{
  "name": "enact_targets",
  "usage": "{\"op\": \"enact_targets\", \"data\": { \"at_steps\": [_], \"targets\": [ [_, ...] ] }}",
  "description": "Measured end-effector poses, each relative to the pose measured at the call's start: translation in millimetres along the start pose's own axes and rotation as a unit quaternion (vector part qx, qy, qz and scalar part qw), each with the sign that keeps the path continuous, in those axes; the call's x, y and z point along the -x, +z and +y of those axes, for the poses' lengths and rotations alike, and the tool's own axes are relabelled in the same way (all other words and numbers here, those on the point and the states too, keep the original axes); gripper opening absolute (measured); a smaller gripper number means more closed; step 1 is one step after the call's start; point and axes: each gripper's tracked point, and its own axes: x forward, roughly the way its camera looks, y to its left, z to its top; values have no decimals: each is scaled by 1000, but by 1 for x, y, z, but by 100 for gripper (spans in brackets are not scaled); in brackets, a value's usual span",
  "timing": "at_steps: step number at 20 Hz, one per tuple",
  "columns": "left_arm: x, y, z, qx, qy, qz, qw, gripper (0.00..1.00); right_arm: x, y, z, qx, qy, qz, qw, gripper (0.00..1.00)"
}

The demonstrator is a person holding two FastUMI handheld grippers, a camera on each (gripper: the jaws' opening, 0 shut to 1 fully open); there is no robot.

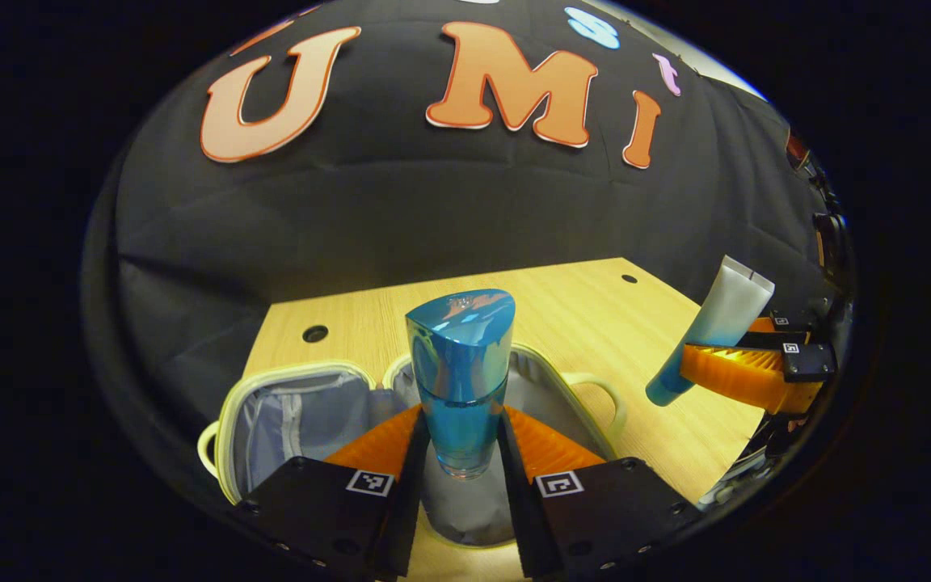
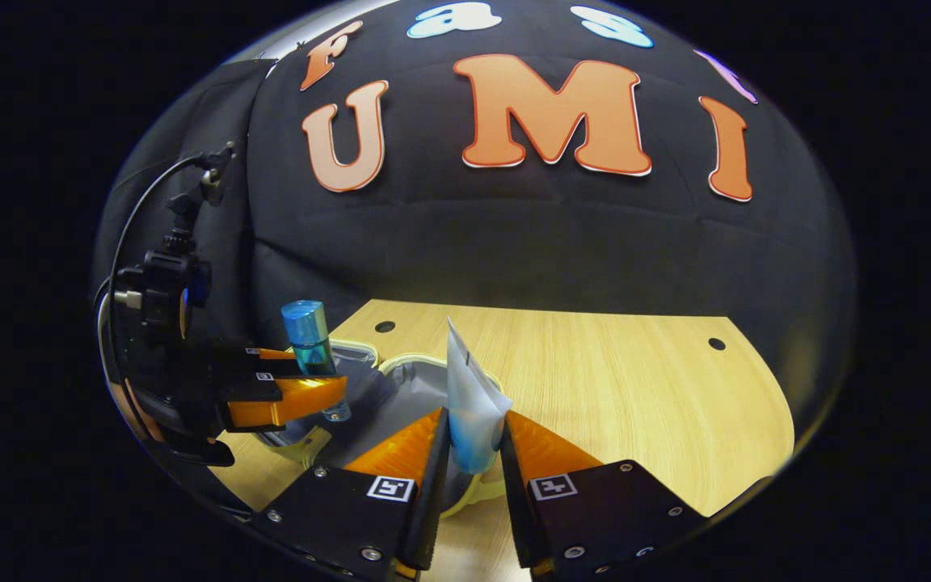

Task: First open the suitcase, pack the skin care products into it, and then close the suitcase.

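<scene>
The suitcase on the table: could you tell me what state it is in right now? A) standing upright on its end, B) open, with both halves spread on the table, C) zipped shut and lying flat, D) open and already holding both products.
B: the suitcase lies open, its grey lining showing, while the blue bottle and white tube are each clamped in a gripper above it.

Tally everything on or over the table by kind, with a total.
Blue glossy bottle, held in left claw: 1
White-to-blue squeeze tube, held in right claw: 1
Open grey-lined suitcase with cream trim: 1
Total: 3
</scene>
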Motion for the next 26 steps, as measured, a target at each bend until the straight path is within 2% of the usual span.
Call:
{"op": "enact_targets", "data": {
  "at_steps": [8, 16, 26],
  "targets": [
    [-34, -54, -5, 56, 8, 113, 992, 49, -33, -21, 8, -3, 48, 43, 998, 38],
    [-57, -80, -17, 60, 26, 207, 976, 49, -66, -43, 14, -13, 93, 84, 992, 38],
    [-85, -106, -14, 74, 53, 272, 958, 49, -90, -66, 12, -32, 118, 131, 984, 38]
  ]
}}
